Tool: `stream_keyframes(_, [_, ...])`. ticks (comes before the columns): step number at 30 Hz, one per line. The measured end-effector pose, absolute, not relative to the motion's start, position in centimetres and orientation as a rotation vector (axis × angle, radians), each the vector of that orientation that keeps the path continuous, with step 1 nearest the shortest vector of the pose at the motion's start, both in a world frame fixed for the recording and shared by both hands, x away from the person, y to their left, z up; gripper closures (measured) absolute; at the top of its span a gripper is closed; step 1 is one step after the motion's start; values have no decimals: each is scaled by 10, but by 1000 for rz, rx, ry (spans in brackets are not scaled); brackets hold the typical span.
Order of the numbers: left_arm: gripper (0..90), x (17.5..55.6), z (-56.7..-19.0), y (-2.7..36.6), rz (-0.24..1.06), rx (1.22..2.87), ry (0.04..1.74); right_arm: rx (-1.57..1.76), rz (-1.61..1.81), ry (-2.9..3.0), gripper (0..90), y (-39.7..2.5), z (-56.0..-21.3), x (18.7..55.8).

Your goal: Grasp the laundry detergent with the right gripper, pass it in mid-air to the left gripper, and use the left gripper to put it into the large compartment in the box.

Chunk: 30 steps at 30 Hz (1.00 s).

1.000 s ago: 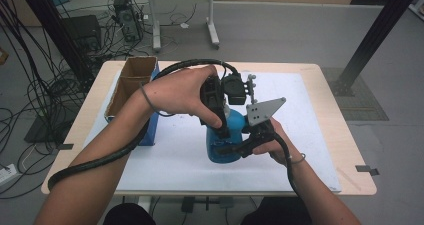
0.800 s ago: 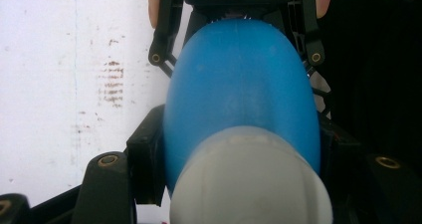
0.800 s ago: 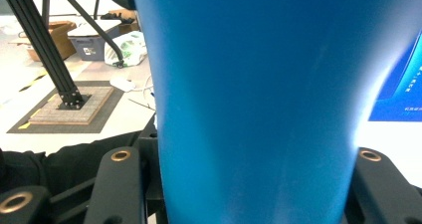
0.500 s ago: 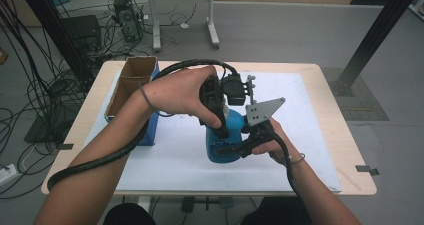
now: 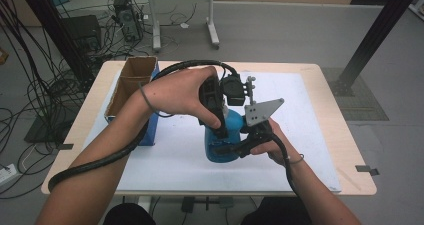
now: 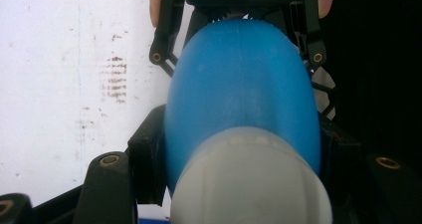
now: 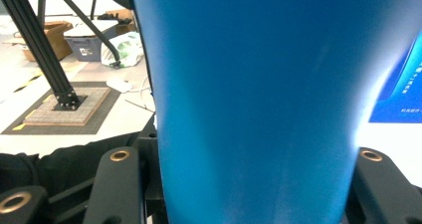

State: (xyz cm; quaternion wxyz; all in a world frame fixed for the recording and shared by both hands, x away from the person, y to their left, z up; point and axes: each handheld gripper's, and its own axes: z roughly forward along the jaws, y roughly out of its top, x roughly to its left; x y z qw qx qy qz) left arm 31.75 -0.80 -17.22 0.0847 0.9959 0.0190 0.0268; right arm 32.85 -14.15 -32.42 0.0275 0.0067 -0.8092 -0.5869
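Observation:
A blue bottle (image 5: 222, 144) with a white cap stands on the white mat (image 5: 305, 135) at mid-table. My left gripper (image 5: 220, 130) comes down on it from above. In the left gripper view its jaws press both sides of the bottle (image 6: 244, 94) just below the white cap (image 6: 251, 184). My right gripper (image 5: 234, 147) reaches in from the right, low on the body. In the right gripper view the bottle (image 7: 259, 99) sits tight between the jaws. The bottle's base is hidden by the hands.
An open cardboard box (image 5: 131, 82) with a blue box (image 5: 150, 131) against it stands at the table's left edge. Thick black cable (image 5: 100, 162) trails along the left forearm. A black frame post (image 5: 372, 32) rises beyond the far right corner.

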Motion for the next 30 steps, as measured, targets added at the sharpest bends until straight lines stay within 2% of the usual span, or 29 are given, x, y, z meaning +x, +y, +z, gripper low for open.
stream_keyframes(15, [380, 314, -171, -6, 104, 2986, 24, 14, -1831, -2510, 409, -137, -323, 327])
stream_keyframes(16, [379, 314, -171, -6, 102, 2986, 24, -3, -1845, -2508, 362, -137, -322, 327])
stream_keyframes(21, [379, 311, -171, -6, 122, 2990, 13, -40, -1845, -2496, 307, -139, -323, 328])
stream_keyframes(30, [379, 313, -172, -8, 121, 2990, 47, -75, -1837, -2464, 111, -141, -323, 327])
